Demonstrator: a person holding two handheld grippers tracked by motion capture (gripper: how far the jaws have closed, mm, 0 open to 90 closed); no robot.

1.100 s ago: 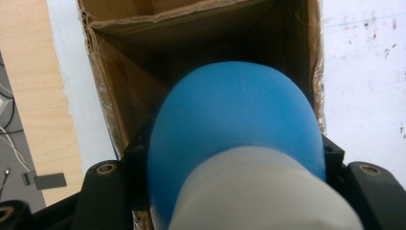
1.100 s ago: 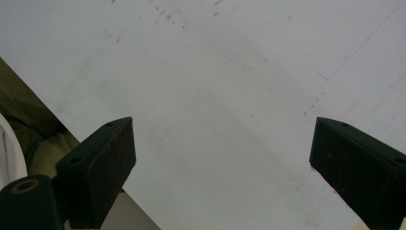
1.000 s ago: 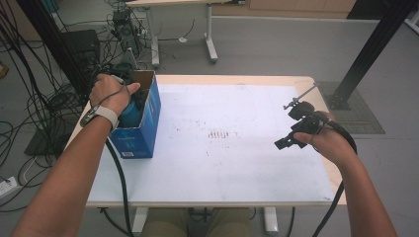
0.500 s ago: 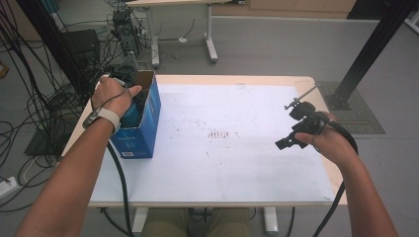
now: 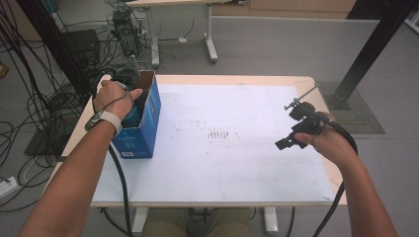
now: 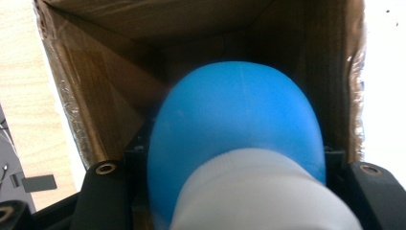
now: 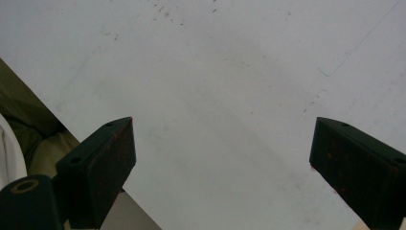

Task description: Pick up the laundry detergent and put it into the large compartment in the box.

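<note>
A round blue bottle (image 6: pixel 239 120) with a white cap sits between the jaws of my left gripper (image 6: pixel 237 154), which is shut on it. The bottle hangs cap-up inside an open blue cardboard box (image 5: pixel 144 132) at the table's left edge. In the high view the left hand (image 5: pixel 114 96) covers the gripper over the box mouth, and a sliver of the blue bottle (image 5: pixel 133 117) shows beneath it. My right gripper (image 7: pixel 222 143) is open, its jaws wide apart with nothing between them, just above the white table top (image 5: pixel 237 163) at the right side, where it also shows in the high view (image 5: pixel 289 140).
The box's brown inner walls (image 6: pixel 95 96) close in around the bottle. Faint dark marks (image 5: pixel 220 133) dot the middle of the white surface. Cables and a table frame (image 5: pixel 148 34) stand on the floor beyond the far edge.
</note>
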